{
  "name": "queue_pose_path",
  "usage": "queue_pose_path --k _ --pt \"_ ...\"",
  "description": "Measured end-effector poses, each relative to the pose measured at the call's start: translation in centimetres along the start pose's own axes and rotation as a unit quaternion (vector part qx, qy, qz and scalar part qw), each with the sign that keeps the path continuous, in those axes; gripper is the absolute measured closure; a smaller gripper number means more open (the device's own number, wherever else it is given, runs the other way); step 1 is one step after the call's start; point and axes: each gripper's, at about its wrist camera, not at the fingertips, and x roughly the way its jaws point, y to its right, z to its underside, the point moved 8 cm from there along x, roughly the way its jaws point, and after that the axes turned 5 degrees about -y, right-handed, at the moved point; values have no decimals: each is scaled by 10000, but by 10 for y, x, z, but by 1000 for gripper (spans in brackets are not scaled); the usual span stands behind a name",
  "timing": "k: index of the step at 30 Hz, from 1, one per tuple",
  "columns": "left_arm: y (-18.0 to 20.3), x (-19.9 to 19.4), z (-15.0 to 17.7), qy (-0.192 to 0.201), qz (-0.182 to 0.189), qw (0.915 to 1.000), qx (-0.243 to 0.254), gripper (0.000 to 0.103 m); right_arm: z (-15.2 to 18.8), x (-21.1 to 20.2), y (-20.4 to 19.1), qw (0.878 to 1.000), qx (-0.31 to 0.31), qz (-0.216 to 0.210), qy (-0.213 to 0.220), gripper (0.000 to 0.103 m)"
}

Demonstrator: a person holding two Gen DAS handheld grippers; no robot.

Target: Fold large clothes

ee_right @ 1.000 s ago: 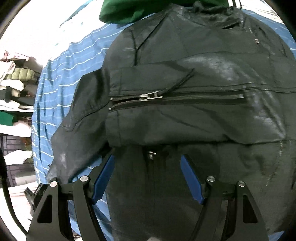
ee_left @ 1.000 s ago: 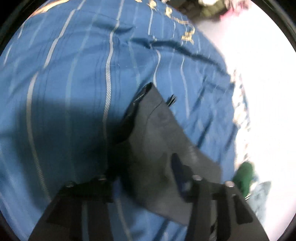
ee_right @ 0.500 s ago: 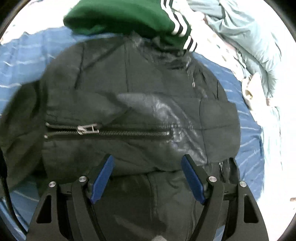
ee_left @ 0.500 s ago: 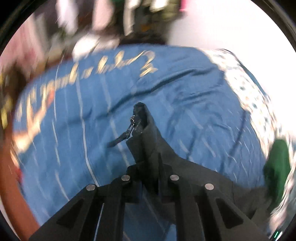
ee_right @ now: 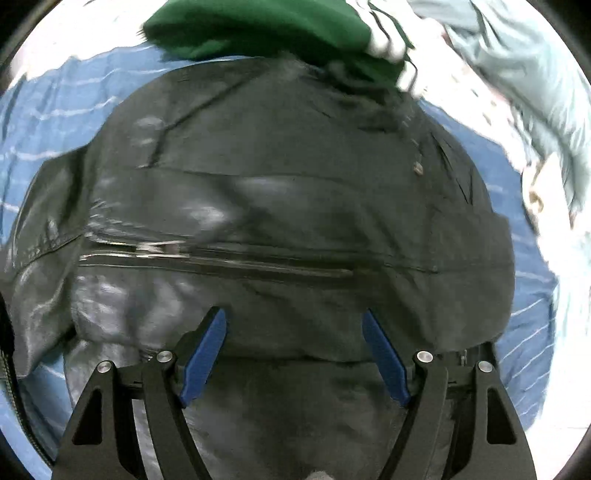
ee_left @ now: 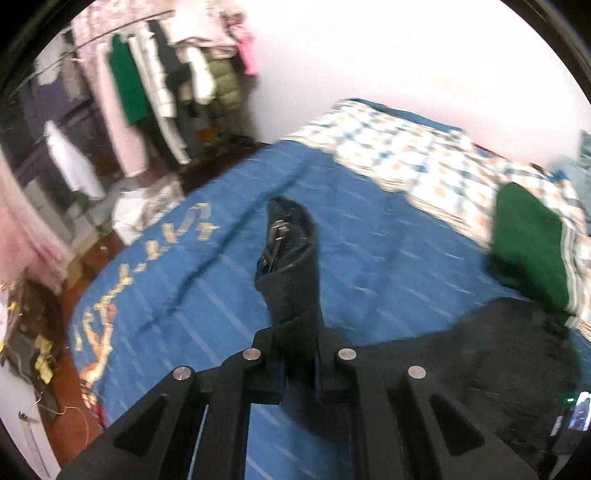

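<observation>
A black leather jacket [ee_right: 295,206] lies on the blue striped bedspread [ee_right: 48,118] and fills the right wrist view, its zipper [ee_right: 207,254] running across. My right gripper [ee_right: 295,350] is open just above the jacket, holding nothing. In the left wrist view my left gripper [ee_left: 300,363] is shut on the jacket's sleeve cuff [ee_left: 291,254], which sticks up and forward from the jaws above the bedspread [ee_left: 207,288]. The jacket's body [ee_left: 491,365] lies at the lower right.
A folded green garment [ee_left: 528,247] with white stripes lies by the patterned quilt [ee_left: 417,162]; it also shows at the top of the right wrist view [ee_right: 266,26]. A pale blue garment [ee_right: 524,62] lies at the right. A clothes rack [ee_left: 162,85] stands beyond the bed.
My left gripper closed on the sleeve cuff and lifted it, tilting up so the room came into view. My right gripper stayed open and drifted slightly over the jacket.
</observation>
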Motion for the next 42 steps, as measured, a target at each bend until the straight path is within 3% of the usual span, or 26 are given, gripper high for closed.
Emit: queue_pose_path --k 5,9,11,13,17,19,21,25,27,29,30,31,35,39,40,42 --pt "122 -38 19 -54 614 9960 654 96 -6 4 91 9993 264 -272 -24 25" --pt "239 -70 46 -141 1275 9836 1266 96 -11 8 171 9974 619 -372 -10 25" --pt "306 -76 72 -278 1626 9720 1673 96 -9 15 215 9963 795 -333 -9 25" --pt "364 -71 108 -655 1887 9582 2046 96 0 25 249 9958 892 -208 -74 25" --pt "444 -55 174 -1190 2043 9347 2655 96 30 50 312 9920 1219 -48 -326 25" --pt "472 -44 208 -1478 1904 9234 2989 95 46 63 344 9889 1437 -23 -374 25" --pt "484 -31 230 -1587 1677 9210 3138 94 60 74 364 9876 1513 -142 -394 25" --pt "484 -18 240 -1667 1397 9266 3067 90 74 85 393 9849 1603 -526 -380 25" --pt "488 -20 240 -1732 1425 9253 3058 73 79 84 403 9819 1669 -798 -411 25" --pt "493 -26 236 -1844 1679 9211 2989 1 83 78 403 9730 1735 -1451 -468 34" --pt "492 -30 231 -1821 1661 9231 2953 0 84 74 399 9703 1701 -1649 -484 52" --pt "493 -34 231 -1797 1700 9235 2930 0 85 70 395 9686 1607 -1813 -559 59" --pt "472 -51 200 -1705 1775 9289 2768 0 80 49 393 9605 1592 -2183 -670 58" --pt "401 -64 156 -1342 1661 9461 2435 0 63 9 378 9445 1896 -2643 -464 52" --pt "372 -62 143 -1185 1502 9532 2342 0 56 2 374 9392 1958 -2790 -425 52" --pt "327 -46 134 -1090 1168 9595 2321 0 39 -11 351 9277 2002 -3130 -365 51"
